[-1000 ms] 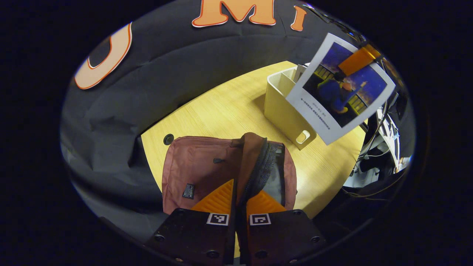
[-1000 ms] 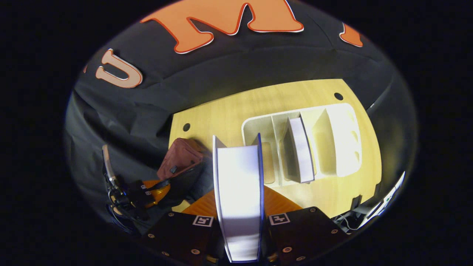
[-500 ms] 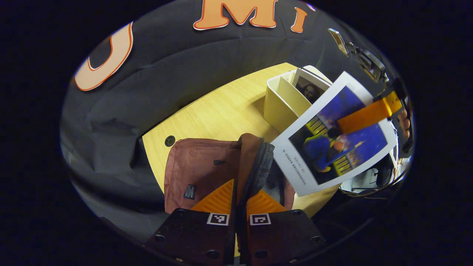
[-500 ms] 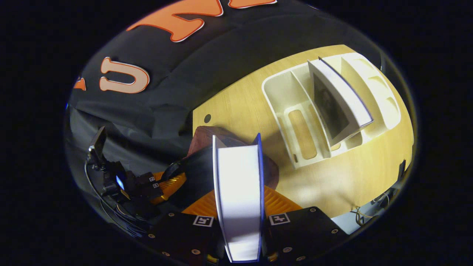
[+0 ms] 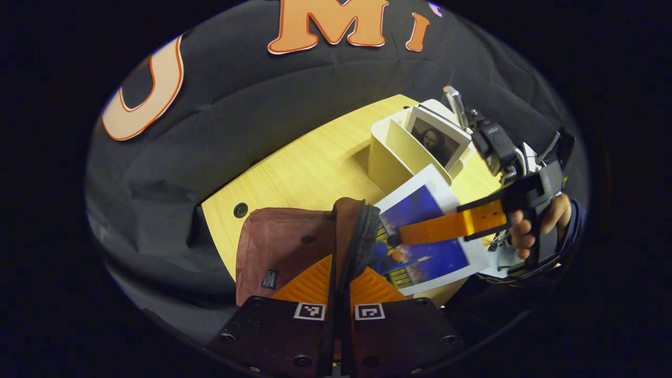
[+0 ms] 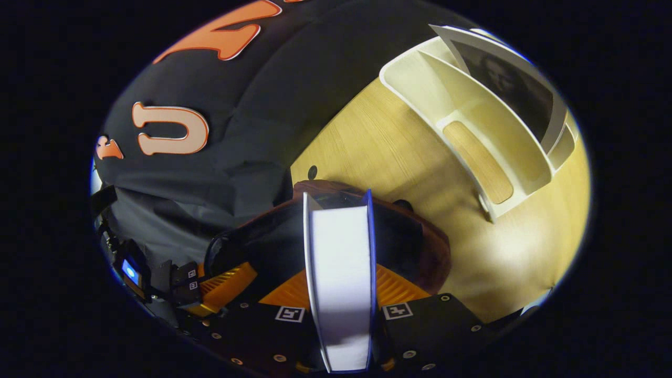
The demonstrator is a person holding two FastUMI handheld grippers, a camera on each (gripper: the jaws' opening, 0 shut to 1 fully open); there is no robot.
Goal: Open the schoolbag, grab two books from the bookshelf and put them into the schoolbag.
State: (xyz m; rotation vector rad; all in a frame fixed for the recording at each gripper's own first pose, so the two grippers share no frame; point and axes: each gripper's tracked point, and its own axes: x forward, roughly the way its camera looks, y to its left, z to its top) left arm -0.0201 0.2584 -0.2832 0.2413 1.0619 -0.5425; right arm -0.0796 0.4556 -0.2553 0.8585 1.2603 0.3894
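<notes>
The schoolbag (image 5: 283, 247) is dusty reddish-brown with a dark zipper and a small dark label. The held book (image 5: 420, 231) has a blue-and-yellow picture cover bordered white. The bookshelf (image 5: 391, 152) is cream; the bench (image 5: 310, 168) is pale yellow woodgrain.

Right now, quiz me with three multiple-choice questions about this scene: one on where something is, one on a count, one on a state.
1. Where is the blue-covered book?
A. in the shelf
B. at the schoolbag's mouth
C. flat on the table

2. How many books stand in the white bookshelf?
A. none
B. one
C. three

3. What is the left claw doing?
A. hanging open
B. pinching the schoolbag's flap
C. gripping a book

Answers: 1 B, the right claw holds it against the schoolbag opening. 2 B, only the portrait-covered book stands there. 3 B, its fingers close on the zippered edge.
</notes>
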